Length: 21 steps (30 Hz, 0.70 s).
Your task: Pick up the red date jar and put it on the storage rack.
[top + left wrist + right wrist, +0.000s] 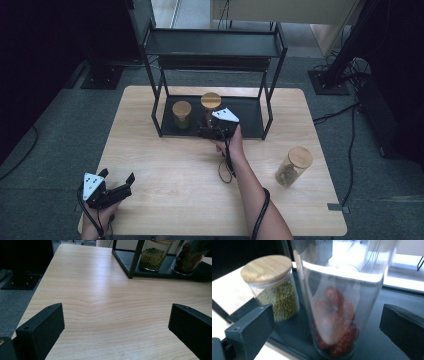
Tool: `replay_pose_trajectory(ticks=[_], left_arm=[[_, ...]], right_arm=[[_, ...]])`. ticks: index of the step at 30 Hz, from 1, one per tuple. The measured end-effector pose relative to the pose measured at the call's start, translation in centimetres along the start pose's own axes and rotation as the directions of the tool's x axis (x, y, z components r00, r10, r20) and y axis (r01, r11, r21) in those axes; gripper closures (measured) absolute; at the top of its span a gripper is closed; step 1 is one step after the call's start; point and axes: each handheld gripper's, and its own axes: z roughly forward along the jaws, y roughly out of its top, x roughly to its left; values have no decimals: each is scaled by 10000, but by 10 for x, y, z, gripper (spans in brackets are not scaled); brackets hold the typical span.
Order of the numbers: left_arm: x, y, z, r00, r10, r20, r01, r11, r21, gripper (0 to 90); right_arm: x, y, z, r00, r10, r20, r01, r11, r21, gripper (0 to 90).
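Right gripper sits at the front edge of the black metal shelf rack's bottom tray, jaws spread wide on either side of the tall clear glass jar of red dried fruit with a round bamboo lid. No pad contact that I can see; gaps show on both sides in the right gripper view. The jar stands upright on the tray, just beside the shorter clear glass jar of green beans with a bamboo lid.

Left gripper rests low near the front-left corner of the light wooden table, jaws wide, nothing between them. A third bamboo-lidded glass jar stands alone at the table's right side, well apart.

Risks from here:
- The green-bean jar is close on one side. A jaw swinging wide or a skewed approach could clip it and push it along the tray.
- The red jar is tall and narrow, with its contents low. Closing off-centre, or one pad landing first, could tip it against its neighbour or the rack post.
- Smooth glass: a light squeeze could slip on lift.
- The frame is blurred, so jaw depth past the jar is hard to judge; probably far enough, not certain.
- The upper shelf sits overhead, so a straight lift could knock the lid.
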Motion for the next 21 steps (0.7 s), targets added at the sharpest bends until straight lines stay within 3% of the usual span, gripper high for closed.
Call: replay_pose_trajectory(ticks=[8,21], left_arm=[[2,0,-1,9997,-223,10,224,9997,-74,5],[0,1,1,10000,-17,-24,18,9999,136,5]], right_arm=[[-1,-10,-9,9997,95,241,-92,9999,-139,0],[-3,-32,-24,9996,261,91,-259,9994,-209,0]])
